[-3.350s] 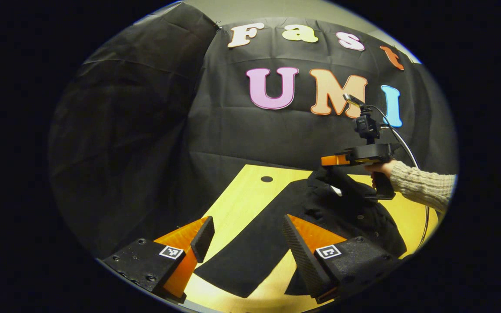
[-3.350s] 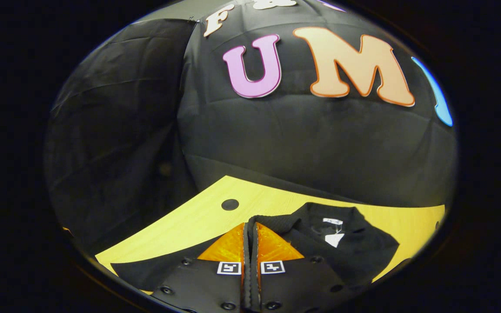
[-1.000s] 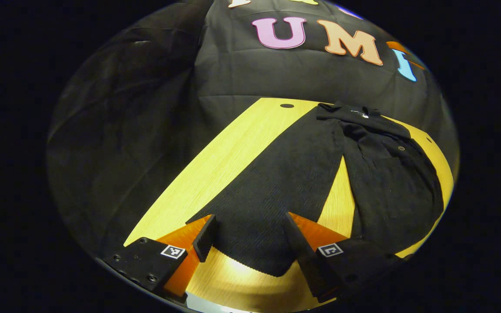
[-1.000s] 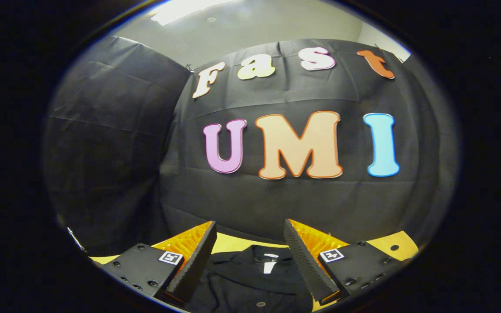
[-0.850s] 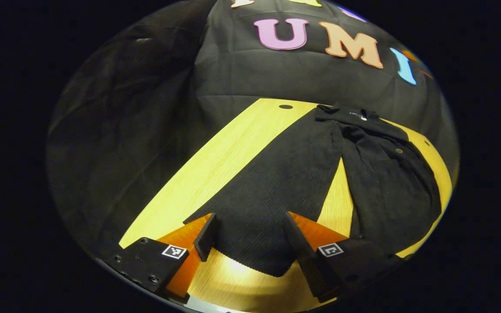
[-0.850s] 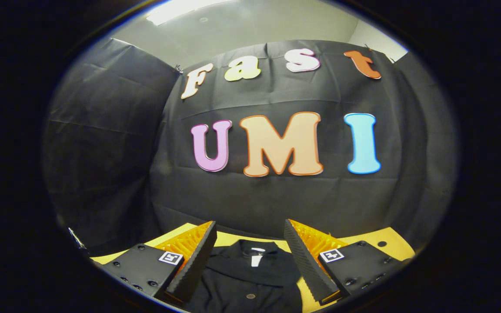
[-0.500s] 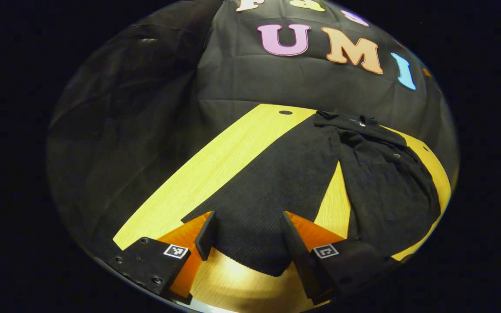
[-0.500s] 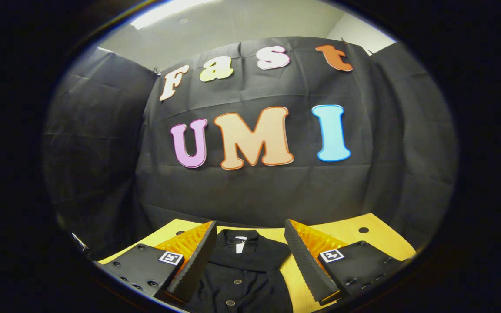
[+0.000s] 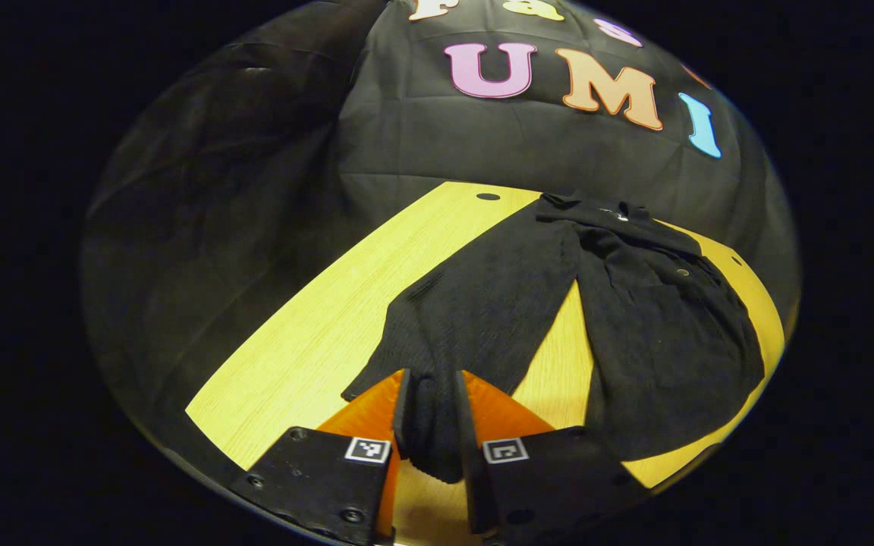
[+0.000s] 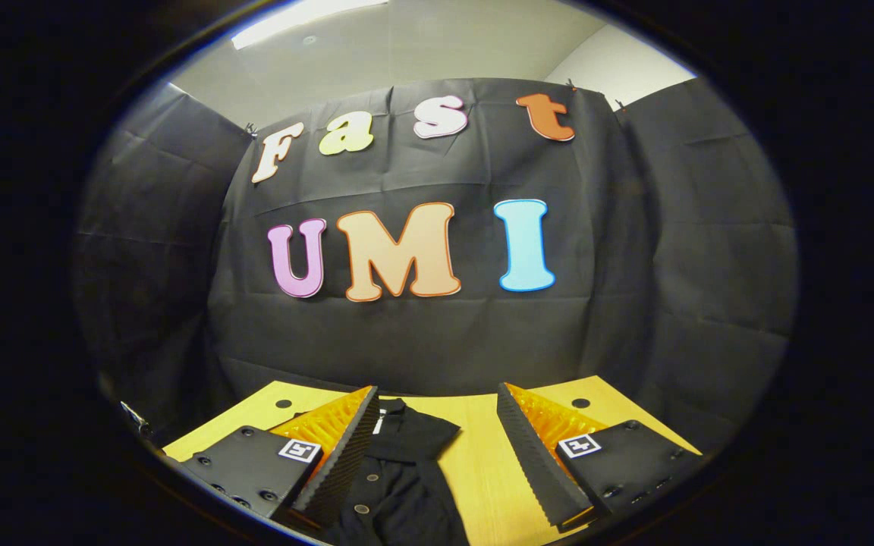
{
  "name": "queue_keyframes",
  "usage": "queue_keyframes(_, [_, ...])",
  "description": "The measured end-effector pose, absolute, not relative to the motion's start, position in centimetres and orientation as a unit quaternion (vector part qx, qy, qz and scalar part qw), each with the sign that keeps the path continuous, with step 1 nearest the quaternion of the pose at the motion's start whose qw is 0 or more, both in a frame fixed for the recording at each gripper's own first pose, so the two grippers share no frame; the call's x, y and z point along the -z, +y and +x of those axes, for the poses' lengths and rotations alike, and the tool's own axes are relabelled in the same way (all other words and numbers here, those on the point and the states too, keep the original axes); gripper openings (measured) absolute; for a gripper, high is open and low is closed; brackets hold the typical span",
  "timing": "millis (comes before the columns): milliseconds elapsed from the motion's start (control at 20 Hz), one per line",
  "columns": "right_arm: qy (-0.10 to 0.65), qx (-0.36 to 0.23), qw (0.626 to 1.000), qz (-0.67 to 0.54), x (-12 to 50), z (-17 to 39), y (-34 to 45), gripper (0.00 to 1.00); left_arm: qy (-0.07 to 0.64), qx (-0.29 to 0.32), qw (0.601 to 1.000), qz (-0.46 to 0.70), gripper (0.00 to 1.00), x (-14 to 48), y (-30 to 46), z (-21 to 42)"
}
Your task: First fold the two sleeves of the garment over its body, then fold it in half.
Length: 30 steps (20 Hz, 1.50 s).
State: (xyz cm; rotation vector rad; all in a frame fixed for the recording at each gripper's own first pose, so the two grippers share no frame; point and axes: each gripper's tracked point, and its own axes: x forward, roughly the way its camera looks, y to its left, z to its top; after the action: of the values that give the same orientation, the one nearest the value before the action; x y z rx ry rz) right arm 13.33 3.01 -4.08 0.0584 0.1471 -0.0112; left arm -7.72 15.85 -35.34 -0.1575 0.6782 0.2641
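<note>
Left gripper (image 9: 431, 425): low over table, jaws closed to narrow gap, both fingers pinching sleeve (image 9: 475, 318) cuff, cloth bunched between pads. Right gripper (image 10: 437, 447): raised, pointing level toward wall, jaws spread wide, nothing between fingers, garment (image 10: 399, 478) below and beyond them.

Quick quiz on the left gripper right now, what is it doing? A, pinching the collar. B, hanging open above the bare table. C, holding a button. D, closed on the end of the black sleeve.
D: in the left gripper view the left gripper has both fingers pressed against the cuff end of the sleeve, which stretches away toward the collar across the table.
</note>
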Motion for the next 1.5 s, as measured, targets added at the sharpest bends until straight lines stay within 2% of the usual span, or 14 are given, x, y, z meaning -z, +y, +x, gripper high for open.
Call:
queue_keyframes(50, [0.072, 0.012, 0.997, 0.03, 4.0, 12.8, 2.4, 0.95, 0.33, -0.129, 0.932, -0.075, 0.21, 35.3, 15.7, -7.6])
queue_keyframes(150, [0.072, 0.022, 0.997, 0.035, 3.9, 11.9, 1.4, 0.98, 0.332, -0.132, 0.931, -0.071, 0.11, 35.3, 15.7, -7.5])
queue_keyframes(200, [0.073, 0.025, 0.996, 0.037, 4.0, 11.6, 1.1, 1.0, 0.333, -0.129, 0.932, -0.066, 0.08, 35.5, 15.5, -7.5])
queue_keyframes(250, [0.075, 0.029, 0.996, 0.037, 4.2, 11.3, 0.6, 0.97, 0.331, -0.125, 0.933, -0.059, 0.08, 35.4, 15.4, -7.5])
queue_keyframes(450, [0.085, 0.039, 0.995, 0.033, 5.0, 10.2, -0.2, 0.97, 0.345, -0.107, 0.931, -0.054, 0.0, 35.4, 15.5, -7.4])
queue_keyframes(750, [0.097, 0.042, 0.994, 0.029, 5.5, 9.1, -1.0, 0.95, 0.369, -0.107, 0.92, -0.077, 0.0, 35.4, 15.6, -7.2])
queue_keyframes(950, [0.107, 0.046, 0.993, 0.023, 6.4, 8.8, -1.1, 0.95, 0.378, -0.114, 0.909, -0.132, 0.0, 34.4, 15.7, -6.9])
queue_keyframes(1150, [0.118, 0.046, 0.992, 0.019, 7.4, 8.5, -1.0, 0.98, 0.35, -0.13, 0.915, -0.151, 0.0, 31.6, 17.0, -5.4])
queue_keyframes(1350, [0.129, 0.047, 0.99, 0.01, 8.3, 8.4, -0.9, 0.95, 0.318, -0.106, 0.931, -0.14, 0.0, 27.7, 16.3, -2.5])
queue_keyframes(1500, [0.134, 0.045, 0.99, 0.018, 8.7, 7.9, -0.4, 0.98, 0.299, -0.08, 0.94, -0.143, 0.0, 24.8, 15.0, -0.2])
